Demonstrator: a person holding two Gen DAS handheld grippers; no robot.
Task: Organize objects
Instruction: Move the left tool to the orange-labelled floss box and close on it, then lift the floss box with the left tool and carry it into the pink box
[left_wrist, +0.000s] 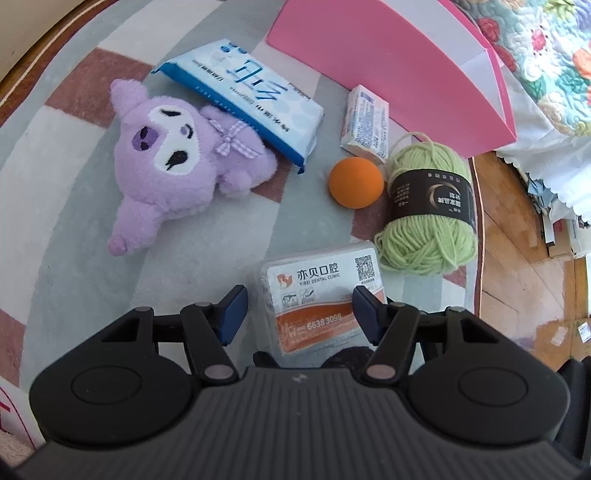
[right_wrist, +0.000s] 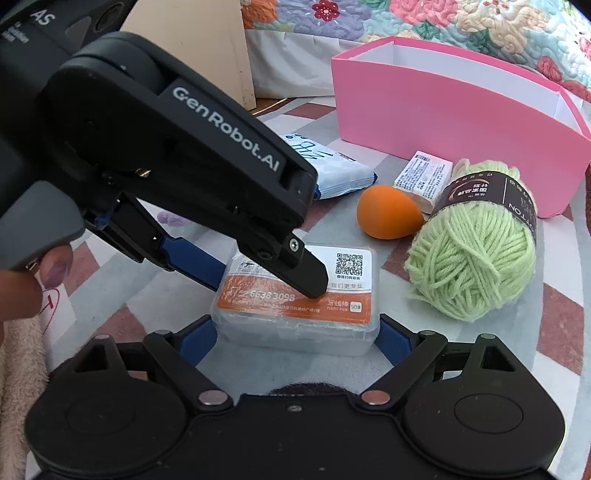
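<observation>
Left tongs (left_wrist: 299, 302): open, tilted down, astride the clear floss box (left_wrist: 325, 295); strip of rug (left_wrist: 55, 221) showing between the left-hand pad and the box edge.
Left tongs from the right wrist view: reaching in from the upper left, one black finger tip over the box's orange label, the blue finger down beside the box's left side.
Right tongs (right_wrist: 295, 332): spread wide, a blue pad just beside each near corner of the floss box; pressing or merely close, cannot tell.
Floss box: flat on the rug, between the fingers of both tongs at once.
Yarn ball (left_wrist: 428, 206): green with a dark band, just past the left tongs, to the right of them.
Orange ball (left_wrist: 354, 182): straight ahead of the left tongs, beside the yarn ball.
Small carton (left_wrist: 365, 122): beyond the orange ball.
Pink box (left_wrist: 388, 55): farthest ahead, open-topped, white inside.
Plush toy (left_wrist: 177, 162): purple, ahead and left of the left tongs, lying on its side.
Wipes pack (left_wrist: 251, 96): blue and white, behind the plush toy, leaning on it.
Thumb (right_wrist: 55, 266): on the left tongs' grey handle.
</observation>
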